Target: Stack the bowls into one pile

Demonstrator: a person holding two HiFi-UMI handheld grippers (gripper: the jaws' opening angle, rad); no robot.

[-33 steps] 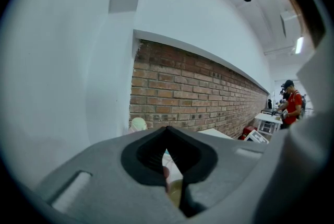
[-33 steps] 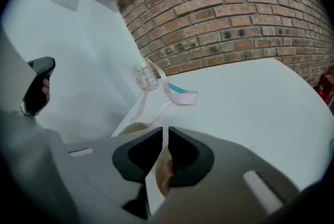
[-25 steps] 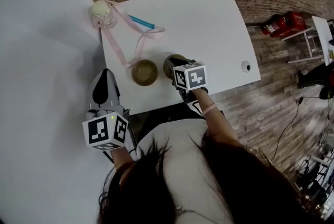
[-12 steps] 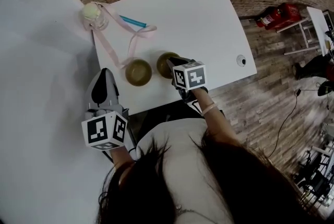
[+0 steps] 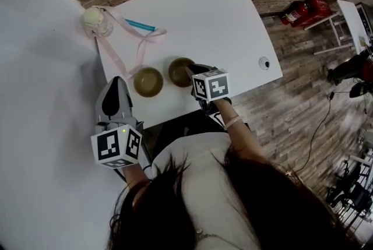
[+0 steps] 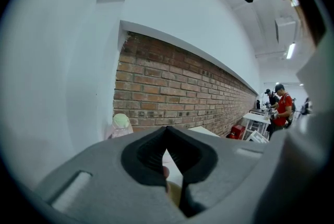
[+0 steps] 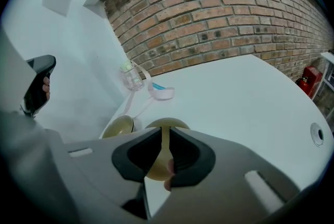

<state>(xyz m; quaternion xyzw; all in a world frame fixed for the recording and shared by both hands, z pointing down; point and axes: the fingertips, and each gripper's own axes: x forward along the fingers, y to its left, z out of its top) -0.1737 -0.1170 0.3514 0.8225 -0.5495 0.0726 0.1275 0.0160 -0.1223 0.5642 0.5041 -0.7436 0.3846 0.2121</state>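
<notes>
Two olive-brown bowls stand side by side near the front edge of the white table [image 5: 221, 21]. The left bowl [image 5: 148, 81] [image 7: 119, 126] is free. My right gripper [image 5: 194, 70] [image 7: 166, 137] is shut on the near rim of the right bowl [image 5: 179, 71] [image 7: 176, 124], whose wall runs between the pads. My left gripper [image 5: 116, 82] [image 6: 167, 131] hangs off the table's left side in front of the white wall, jaws together with nothing in them. It also shows at the left of the right gripper view [image 7: 38, 84].
At the table's far left corner stands a clear jar [image 5: 95, 19] [image 7: 130, 75] [image 6: 121, 125] with a pale lid. A pink ribbon [image 5: 139, 48] and a blue pen [image 5: 141, 25] lie beside it. A round grommet [image 5: 264, 62] is near the right edge. A red extinguisher [image 5: 303, 10] lies on the floor.
The head view has swung, so the table and both bowls sit further left in it, and more of the right bowl shows. Both grippers hold their places.
</notes>
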